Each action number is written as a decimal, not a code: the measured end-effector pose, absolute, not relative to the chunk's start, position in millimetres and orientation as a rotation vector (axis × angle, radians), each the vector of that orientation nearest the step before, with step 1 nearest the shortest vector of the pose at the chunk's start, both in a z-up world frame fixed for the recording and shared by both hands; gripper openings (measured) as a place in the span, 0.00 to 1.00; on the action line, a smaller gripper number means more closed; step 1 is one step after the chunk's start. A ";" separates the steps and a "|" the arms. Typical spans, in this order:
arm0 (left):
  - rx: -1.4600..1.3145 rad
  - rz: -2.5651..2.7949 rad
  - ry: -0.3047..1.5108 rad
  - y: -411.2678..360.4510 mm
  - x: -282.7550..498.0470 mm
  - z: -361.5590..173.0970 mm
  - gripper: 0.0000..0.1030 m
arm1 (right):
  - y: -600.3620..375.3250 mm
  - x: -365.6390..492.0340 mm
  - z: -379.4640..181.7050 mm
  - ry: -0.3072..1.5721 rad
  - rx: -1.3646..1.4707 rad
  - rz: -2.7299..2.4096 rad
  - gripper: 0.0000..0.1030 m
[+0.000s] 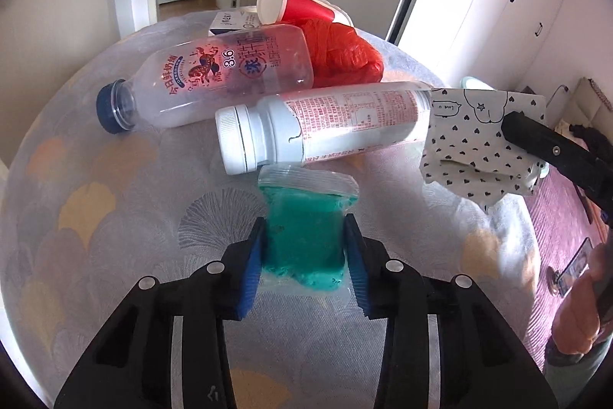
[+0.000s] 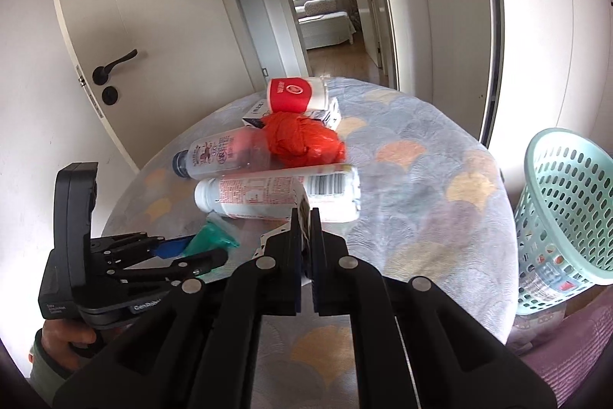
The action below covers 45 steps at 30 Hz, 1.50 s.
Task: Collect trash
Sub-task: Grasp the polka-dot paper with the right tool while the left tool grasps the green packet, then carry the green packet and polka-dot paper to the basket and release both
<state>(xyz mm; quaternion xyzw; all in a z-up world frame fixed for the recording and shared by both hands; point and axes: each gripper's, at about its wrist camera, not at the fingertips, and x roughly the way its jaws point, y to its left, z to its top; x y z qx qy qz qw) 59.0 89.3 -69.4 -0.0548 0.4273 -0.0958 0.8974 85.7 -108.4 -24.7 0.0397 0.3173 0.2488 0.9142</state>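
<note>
The left tongs (image 1: 304, 248) are closed on a small clear zip bag of teal stuff (image 1: 304, 236), blue pads pressed to either side of it, the bag's lower end lying on the desk (image 1: 115, 236).

The right tongs (image 2: 305, 217) are clamped nearly flat on a folded paper with black hearts (image 1: 475, 144), which the left camera shows held up to the right of the left tongs, above the desk edge.

Just beyond both tongs lies a white-capped bottle (image 1: 322, 129) on its side, touching the top of the zip bag. Behind it lies a clear bottle with a blue cap (image 1: 214, 79), also on its side. Further back sits a crumpled red plastic bag (image 1: 345, 52), then a red paper cup (image 1: 295, 4) tipped over on a small white carton (image 1: 230, 22).

To the right of the right tongs, off the desk, stands a pale green mesh basket (image 2: 567, 202) with some trash inside.

A person's hand (image 2: 67, 338) grips the left tool's handle.
</note>
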 end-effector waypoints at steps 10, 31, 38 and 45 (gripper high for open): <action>-0.112 -0.326 0.750 59.8 42.8 -15.4 0.37 | -153.1 83.5 -3.5 0.569 0.126 0.428 0.02; -0.003 -0.689 0.745 -186.5 199.3 13.3 0.37 | -352.2 170.1 -14.2 0.578 0.273 -0.180 0.02; -0.002 -0.709 0.851 -236.4 247.6 -34.6 0.38 | -391.0 197.9 -49.4 0.674 0.332 -0.274 0.03; -0.002 -0.698 0.829 -239.3 256.2 -37.0 0.72 | -408.5 198.9 -72.8 0.734 0.389 -0.297 0.23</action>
